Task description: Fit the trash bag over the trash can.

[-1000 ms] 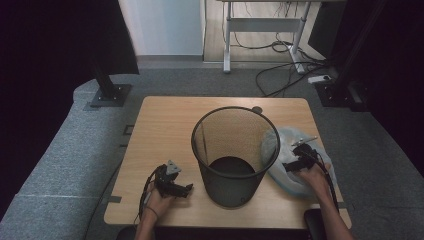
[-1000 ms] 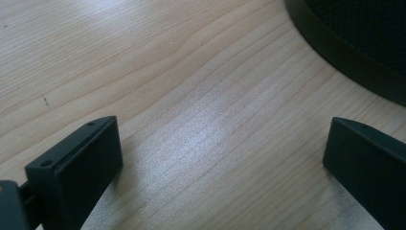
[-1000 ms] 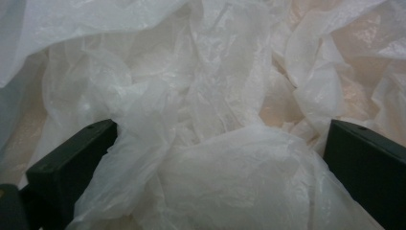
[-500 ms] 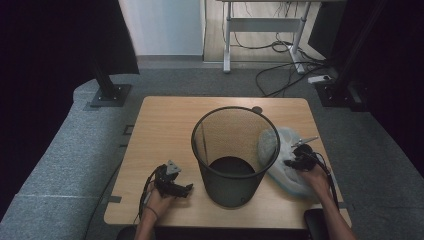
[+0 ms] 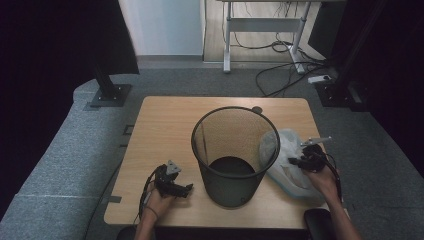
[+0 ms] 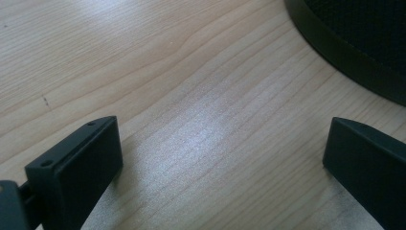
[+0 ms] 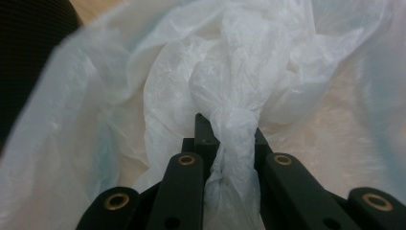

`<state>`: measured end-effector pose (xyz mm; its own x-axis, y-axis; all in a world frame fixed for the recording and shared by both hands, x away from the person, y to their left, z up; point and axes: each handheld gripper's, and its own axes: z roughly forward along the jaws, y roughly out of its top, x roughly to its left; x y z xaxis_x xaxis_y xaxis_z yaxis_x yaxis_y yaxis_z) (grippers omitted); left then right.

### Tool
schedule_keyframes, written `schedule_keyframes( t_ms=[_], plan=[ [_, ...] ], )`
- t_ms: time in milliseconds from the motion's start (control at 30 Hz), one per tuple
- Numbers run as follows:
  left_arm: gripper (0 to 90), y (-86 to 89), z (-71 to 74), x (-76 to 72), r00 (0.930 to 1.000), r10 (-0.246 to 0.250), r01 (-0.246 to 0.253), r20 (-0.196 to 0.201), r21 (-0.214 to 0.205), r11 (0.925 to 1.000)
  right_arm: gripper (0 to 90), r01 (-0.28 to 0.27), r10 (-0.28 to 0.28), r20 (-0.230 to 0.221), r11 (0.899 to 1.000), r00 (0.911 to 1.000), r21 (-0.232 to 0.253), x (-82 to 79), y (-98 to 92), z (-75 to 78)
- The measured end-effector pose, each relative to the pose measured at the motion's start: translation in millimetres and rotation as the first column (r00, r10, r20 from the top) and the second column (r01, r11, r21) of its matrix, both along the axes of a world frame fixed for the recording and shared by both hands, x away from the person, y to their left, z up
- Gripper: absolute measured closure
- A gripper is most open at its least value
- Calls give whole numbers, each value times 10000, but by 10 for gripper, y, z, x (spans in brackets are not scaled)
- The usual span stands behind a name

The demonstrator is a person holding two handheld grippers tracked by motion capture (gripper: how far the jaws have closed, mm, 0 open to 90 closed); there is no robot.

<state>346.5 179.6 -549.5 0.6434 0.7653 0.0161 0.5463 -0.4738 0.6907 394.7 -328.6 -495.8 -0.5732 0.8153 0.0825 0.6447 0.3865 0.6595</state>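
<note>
A black wire-mesh bin [image 5: 235,155] stands mid-worktop [image 5: 160,130], whose wood is pale tan with fine grain. Right of it lies a translucent white plastic bag [image 5: 285,160], faintly blue at its edges. Both claws, left [image 5: 186,189] and right [image 5: 295,161], are black. The floor [image 5: 60,165] is grey carpet.

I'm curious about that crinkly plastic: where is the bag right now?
In the high view the plastic bag lies on the table's right side beside the mesh bin, pinched by the right gripper.

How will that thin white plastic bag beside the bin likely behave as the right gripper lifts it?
Probably floppy: the plastic bag is crumpled film, bunched into a twist between the right gripper jaws. It likely drapes and trails rather than keeping shape. It looks light and may slip if the pinch loosens, or snag on the mesh bin rim.
</note>
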Motion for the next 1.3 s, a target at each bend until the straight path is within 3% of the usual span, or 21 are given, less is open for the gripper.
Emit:
schedule_keyframes(
  t_ms=[400,633,1300],
  plan=[
    [0,0,0,0,10000,0,0,2,-5,10000,814,-133,87,1045,9989,9945,441,-211,-116,399],
    [0,-1,0,0,10000,3,-3,3,-1,10000,813,-184,83,1409,9974,9900,704,-317,-198,587],
    [0,-1,-1,0,10000,7,-7,5,-1,10000,812,-1057,740,2507,9877,9652,1153,-551,-305,1261]
  ],
)
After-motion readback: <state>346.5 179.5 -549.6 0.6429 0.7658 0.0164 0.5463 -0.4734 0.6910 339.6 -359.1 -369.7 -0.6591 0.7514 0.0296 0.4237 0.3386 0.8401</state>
